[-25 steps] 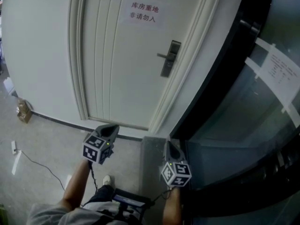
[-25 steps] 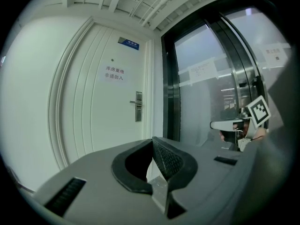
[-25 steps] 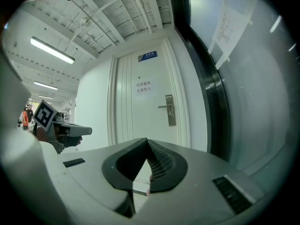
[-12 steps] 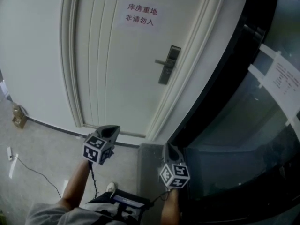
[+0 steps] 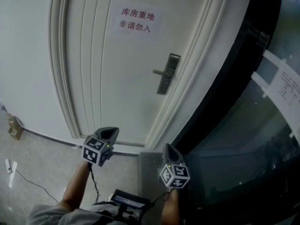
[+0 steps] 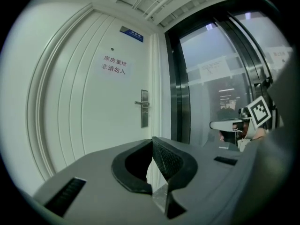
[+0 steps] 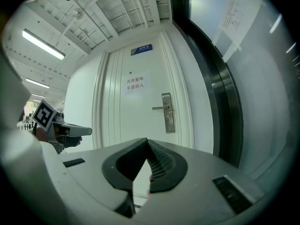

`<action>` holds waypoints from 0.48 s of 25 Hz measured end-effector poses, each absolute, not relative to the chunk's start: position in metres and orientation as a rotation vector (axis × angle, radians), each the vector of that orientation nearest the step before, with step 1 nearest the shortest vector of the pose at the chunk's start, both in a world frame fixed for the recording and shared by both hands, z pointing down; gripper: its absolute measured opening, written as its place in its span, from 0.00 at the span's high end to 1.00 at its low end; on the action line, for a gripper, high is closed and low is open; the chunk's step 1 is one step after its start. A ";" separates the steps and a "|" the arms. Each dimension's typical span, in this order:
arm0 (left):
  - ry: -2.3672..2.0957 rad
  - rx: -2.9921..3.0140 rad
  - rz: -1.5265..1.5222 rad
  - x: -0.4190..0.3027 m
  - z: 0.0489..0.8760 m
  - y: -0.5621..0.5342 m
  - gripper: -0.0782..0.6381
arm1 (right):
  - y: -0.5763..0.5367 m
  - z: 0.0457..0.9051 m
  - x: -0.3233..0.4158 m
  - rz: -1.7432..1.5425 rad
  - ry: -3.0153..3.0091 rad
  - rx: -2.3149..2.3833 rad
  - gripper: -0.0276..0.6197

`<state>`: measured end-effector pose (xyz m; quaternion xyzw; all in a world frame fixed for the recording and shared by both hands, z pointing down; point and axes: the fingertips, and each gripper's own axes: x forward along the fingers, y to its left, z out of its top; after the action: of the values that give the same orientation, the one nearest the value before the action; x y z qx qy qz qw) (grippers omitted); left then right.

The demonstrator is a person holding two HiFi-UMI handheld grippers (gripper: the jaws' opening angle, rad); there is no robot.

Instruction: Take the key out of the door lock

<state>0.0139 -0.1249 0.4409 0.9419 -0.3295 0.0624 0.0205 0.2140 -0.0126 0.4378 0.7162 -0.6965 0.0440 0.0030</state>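
Well ahead of 2 claws: door lock [image 5: 168, 74]. Closed, empty: left claw [image 5: 110, 131], right claw [image 5: 168, 147].

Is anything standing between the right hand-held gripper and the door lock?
Nothing visible does. The right hand-held gripper, jaws together, faces the grey metal lock plate on the white panelled door across open air. The key is too small to see.

Head view: from above, steeply down on the white door [image 5: 108, 69], well back. Both gripper views: low, about level, facing it. All share the lock plate [image 5: 168, 74].
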 end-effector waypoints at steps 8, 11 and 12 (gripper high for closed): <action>-1.010 2.920 0.176 0.009 0.441 -0.175 0.88 | -0.059 0.437 0.214 0.130 -2.153 2.258 0.94; -1.002 2.928 0.169 0.009 0.439 -0.193 0.88 | -0.075 0.435 0.214 0.121 -2.143 2.267 0.94; -1.000 2.930 0.165 0.009 0.438 -0.199 0.88 | -0.080 0.434 0.214 0.118 -2.142 2.270 0.94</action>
<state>0.0092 -0.1987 0.4379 0.9449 -0.3224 0.0531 0.0207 0.2142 -0.0803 0.4341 0.7268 -0.6857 0.0378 0.0090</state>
